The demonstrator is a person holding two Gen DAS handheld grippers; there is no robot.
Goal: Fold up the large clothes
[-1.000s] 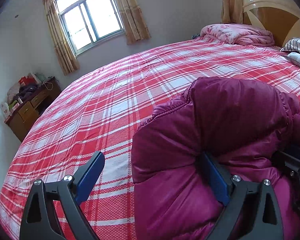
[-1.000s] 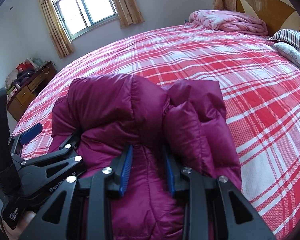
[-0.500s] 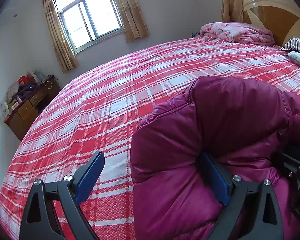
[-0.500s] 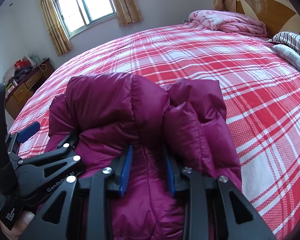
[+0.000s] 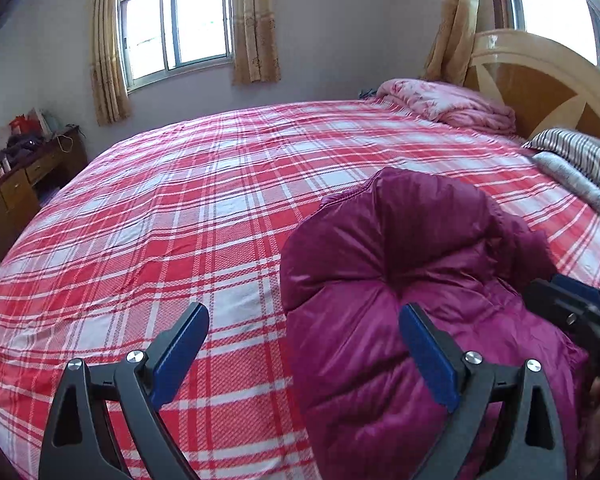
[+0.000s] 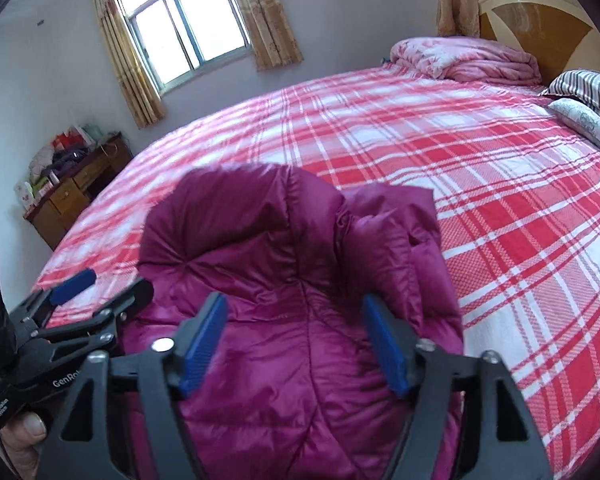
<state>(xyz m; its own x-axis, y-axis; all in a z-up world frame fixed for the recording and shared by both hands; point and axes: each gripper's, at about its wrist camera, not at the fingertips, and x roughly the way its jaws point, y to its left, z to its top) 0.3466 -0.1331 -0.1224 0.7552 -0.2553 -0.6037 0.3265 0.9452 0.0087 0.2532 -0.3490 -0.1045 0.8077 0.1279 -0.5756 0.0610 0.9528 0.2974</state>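
The magenta down jacket [image 6: 296, 288] lies bundled on the red plaid bedspread [image 6: 500, 208], filling the lower centre of the right wrist view and the lower right of the left wrist view [image 5: 400, 288]. The right gripper [image 6: 296, 340] has just been opening: its blue pads [image 6: 204, 338] now stand wide apart on either side of the puffy fabric, which bulges up between them but is no longer pinched. The left gripper [image 5: 304, 356] is also spread wide and holds nothing; its right-hand pad [image 5: 428, 360] rests against or just over the jacket's left shoulder of padding, while the other pad hangs over bare bedspread.

So the bundle lies straight ahead of the right fingers and off to the right of the left ones, making the right hand the nearer. Its long axis seems to run away from both cameras toward the upper part of each frame. Any next grasp probably needs the left gripper to shift rightward.
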